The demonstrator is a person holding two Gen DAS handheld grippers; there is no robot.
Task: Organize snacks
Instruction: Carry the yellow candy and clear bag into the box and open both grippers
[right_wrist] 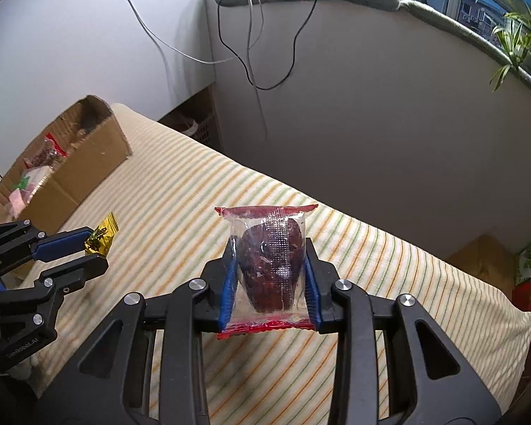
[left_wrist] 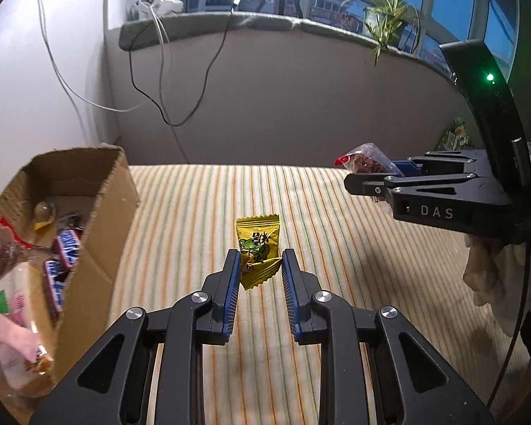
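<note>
My left gripper (left_wrist: 258, 265) has its blue-padded fingers (left_wrist: 230, 283) closed on the lower corner of one small yellow foil candy wrapper with a green print (left_wrist: 257, 244), which hangs above the striped cloth. My right gripper (right_wrist: 270, 272) has its fingers (right_wrist: 229, 290) clamped on the two sides of one clear plastic snack packet with red sealed ends and a dark red fruit inside (right_wrist: 270, 265); that packet is likewise held clear of the surface.

The landmark is the open brown cardboard box (left_wrist: 106, 212). Both held items are outside it: the yellow wrapper is near its open side, and the red-ended packet is well apart from it, on the far side of the yellow one.

The bed with the beige striped cover (right_wrist: 230, 184) carries the box. I see no other loose snack on its visible part.

Progress, as I judge it: well advanced. The box already holds several items: two blue-and-white wrapped bars, one red-ended clear packet, pink and pale packets, and others I cannot count. Remaining: deposit the two held items in the box.
</note>
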